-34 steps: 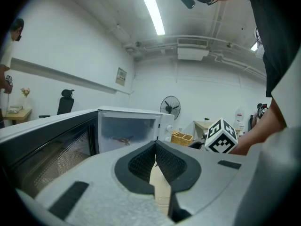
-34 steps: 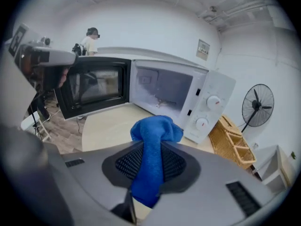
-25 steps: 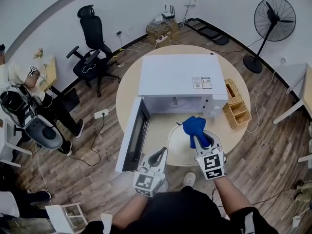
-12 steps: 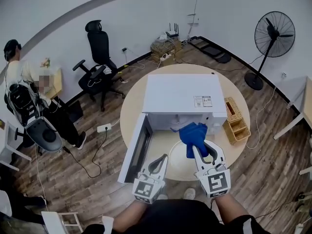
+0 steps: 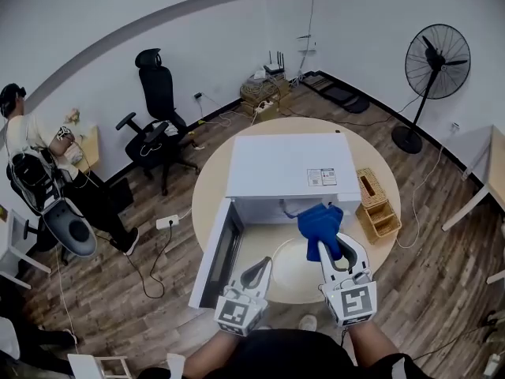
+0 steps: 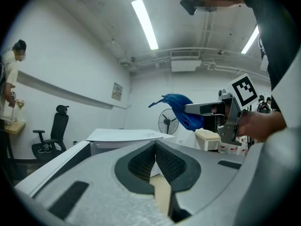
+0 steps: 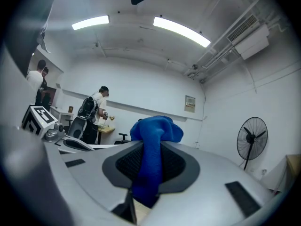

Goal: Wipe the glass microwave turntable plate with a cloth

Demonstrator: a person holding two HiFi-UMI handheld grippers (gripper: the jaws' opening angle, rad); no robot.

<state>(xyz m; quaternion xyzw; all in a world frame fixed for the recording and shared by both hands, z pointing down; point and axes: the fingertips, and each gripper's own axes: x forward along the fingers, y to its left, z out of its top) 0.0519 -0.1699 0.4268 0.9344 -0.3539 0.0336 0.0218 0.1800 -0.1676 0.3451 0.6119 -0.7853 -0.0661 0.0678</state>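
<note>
Two small stickers [image 5: 321, 178] on top of the white microwave [image 5: 276, 164], near its front right corner; print too small to read. Square black-and-white code marker on each gripper cube. Wall placard [image 7: 189, 103] in both gripper views, text illegible. Left gripper [image 5: 257, 265]: jaws pressed together, nothing between them, held low at the table edge beside the open microwave door [image 5: 215, 249]. Right gripper [image 5: 326, 247]: clamped on blue cloth [image 5: 318, 223], bunched above the tips and trailing down between the pads. Glass turntable plate [image 5: 290, 273] flat on the round table [image 5: 207, 181], just in front of the microwave cavity and under the right gripper. Cloth above plate; touching or not, can't tell. Plate shows in head view only. Also head view only: wicker organizer [image 5: 377, 194] just beside the microwave's right side. Standing fan [image 5: 438, 58] in all three views. Left gripper view adds a side-on look at the right gripper, with cloth draped off its tips in the air. Right gripper view adds a person with backpack [image 7: 91, 112] standing at a desk, plus the left gripper's marker cube [image 7: 40, 116] at far left.
</note>
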